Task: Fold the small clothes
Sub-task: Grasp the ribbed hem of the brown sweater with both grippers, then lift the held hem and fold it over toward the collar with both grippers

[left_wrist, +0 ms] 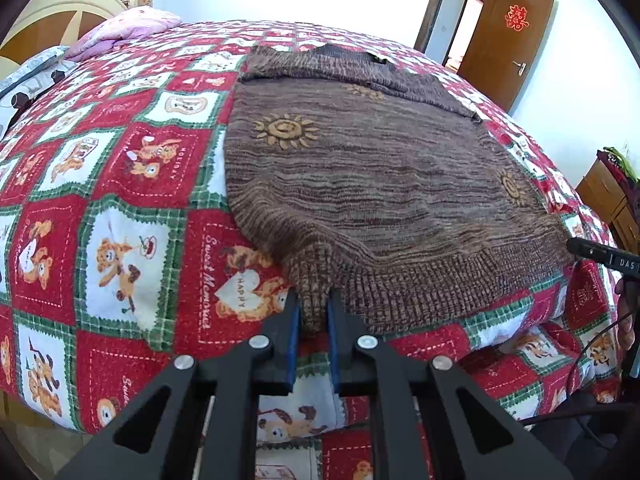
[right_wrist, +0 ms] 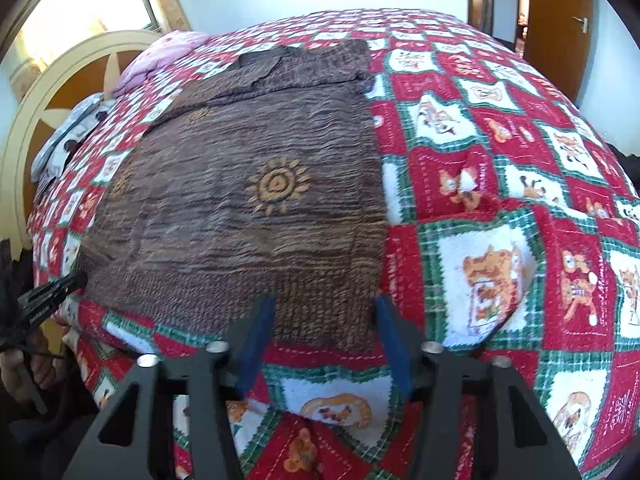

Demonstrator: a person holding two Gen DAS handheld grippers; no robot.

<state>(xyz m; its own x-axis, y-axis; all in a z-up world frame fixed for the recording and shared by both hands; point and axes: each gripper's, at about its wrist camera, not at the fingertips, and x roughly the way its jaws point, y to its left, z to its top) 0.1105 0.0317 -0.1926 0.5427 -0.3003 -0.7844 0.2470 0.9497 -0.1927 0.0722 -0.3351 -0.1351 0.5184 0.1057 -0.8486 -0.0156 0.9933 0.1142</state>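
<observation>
Blue pads line my left gripper; its jaws are pinched tight on the near-left corner of the ribbed hem of the brown knitted sweater; my right gripper stands partly open, its fingers straddling the near-right corner of the same hem, and I cannot tell whether the pads press on it; the sweater lies flat on a bed under a red, white and green bear-print quilt, its hem towards me at the bed's near edge and its long axis running away to the collar; orange sun motifs dot the knit; a pink pillow sits by a cream headboard; a brown wooden door stands beyond, against white walls.
</observation>
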